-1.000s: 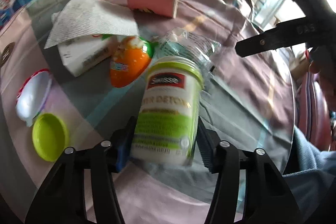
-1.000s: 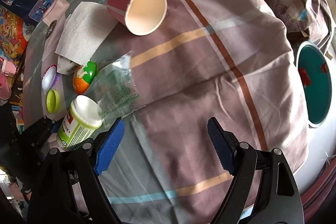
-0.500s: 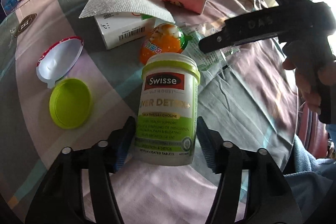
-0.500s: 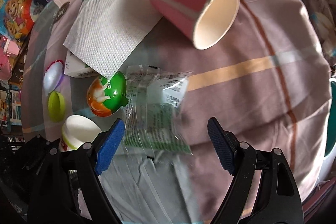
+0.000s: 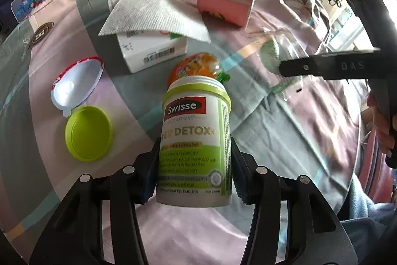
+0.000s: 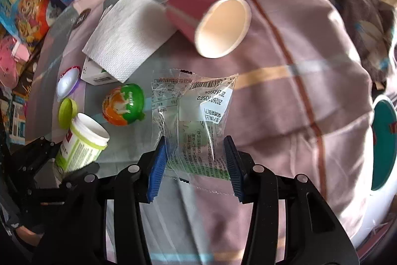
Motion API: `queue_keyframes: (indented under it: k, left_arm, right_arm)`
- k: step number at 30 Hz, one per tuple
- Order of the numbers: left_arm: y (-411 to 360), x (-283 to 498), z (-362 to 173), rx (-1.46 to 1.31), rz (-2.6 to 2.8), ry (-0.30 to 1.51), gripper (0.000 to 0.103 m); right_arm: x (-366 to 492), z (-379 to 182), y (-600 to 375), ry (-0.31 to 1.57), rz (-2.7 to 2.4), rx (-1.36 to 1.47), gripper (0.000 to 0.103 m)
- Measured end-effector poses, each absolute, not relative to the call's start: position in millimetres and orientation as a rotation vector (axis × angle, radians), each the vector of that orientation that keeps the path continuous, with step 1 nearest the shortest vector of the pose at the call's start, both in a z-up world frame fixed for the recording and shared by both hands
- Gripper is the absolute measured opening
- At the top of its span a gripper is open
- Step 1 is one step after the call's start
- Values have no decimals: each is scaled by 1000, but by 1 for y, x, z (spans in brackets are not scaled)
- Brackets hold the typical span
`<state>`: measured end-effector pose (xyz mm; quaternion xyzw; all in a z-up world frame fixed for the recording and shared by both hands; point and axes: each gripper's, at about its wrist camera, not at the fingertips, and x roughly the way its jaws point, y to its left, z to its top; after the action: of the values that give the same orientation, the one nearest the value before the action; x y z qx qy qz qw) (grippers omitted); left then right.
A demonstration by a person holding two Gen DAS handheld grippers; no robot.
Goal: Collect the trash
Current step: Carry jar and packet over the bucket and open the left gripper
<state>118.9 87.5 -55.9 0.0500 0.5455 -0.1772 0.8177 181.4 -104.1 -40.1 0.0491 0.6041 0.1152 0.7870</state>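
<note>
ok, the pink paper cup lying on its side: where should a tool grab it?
Pinch the pink paper cup across its rim, one finger inside the open mouth, which faces the right tool. It lies on its side, so approach from that open end, clear of the napkin.
</note>
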Motion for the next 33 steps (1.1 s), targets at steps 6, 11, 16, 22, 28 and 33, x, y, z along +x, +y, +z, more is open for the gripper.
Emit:
queue_keyframes:
  k: [6, 11, 16, 22, 28, 33]
  left_arm:
    - [59, 121, -34, 117, -399, 1121, 51]
    - [24, 125, -25, 145, -428, 1103, 51]
    - [-21, 131, -17, 175, -466, 1098, 51]
    - [-92, 138, -1, 220, -542, 1062, 51]
    - [-172, 141, 2, 289, -628, 1052, 51]
    - [-242, 141, -3, 355, -703, 1058, 51]
  right_arm:
    - [168, -30, -147, 1273, 201, 167, 44]
    - [155, -19, -189, 1232, 158, 214, 44]
    - [140, -7, -242, 1171, 110, 292, 44]
    - [117, 2, -319, 1093, 19, 396, 44]
    - [88, 2, -403, 1033, -92, 497, 44]
    - [66, -7, -462, 1016, -178, 557, 44]
